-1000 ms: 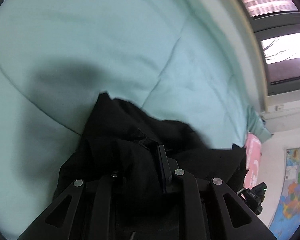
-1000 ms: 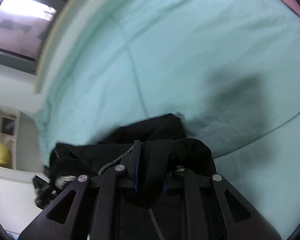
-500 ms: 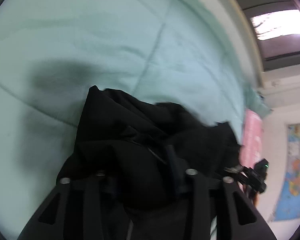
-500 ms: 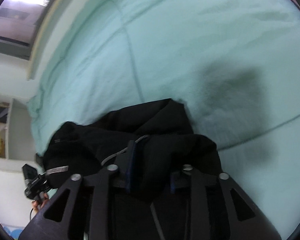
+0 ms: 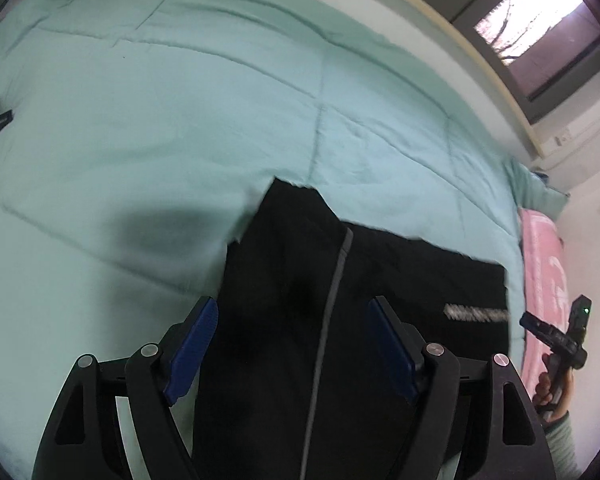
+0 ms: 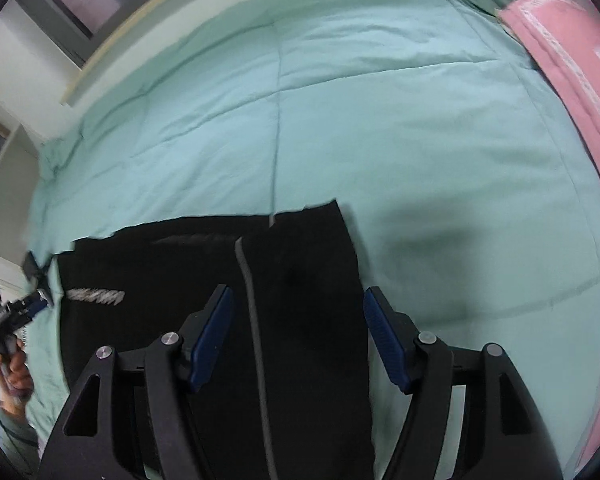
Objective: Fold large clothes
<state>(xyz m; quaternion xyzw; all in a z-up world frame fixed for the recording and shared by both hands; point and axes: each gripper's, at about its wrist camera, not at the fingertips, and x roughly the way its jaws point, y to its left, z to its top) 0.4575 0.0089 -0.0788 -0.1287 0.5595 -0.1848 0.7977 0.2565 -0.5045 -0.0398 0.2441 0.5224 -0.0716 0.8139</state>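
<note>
Both grippers, left (image 5: 292, 344) and right (image 6: 298, 336), just opened, gripping nothing; black trousers (image 5: 340, 320), probably, run lengthwise across the green quilt (image 5: 180, 120), pink blanket (image 6: 572, 60) at its edge.

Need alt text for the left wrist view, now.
The open left gripper hangs over a black garment with a grey stripe, lying flat on a mint green quilt. The right gripper shows at the right edge, beside a pink blanket.
</note>
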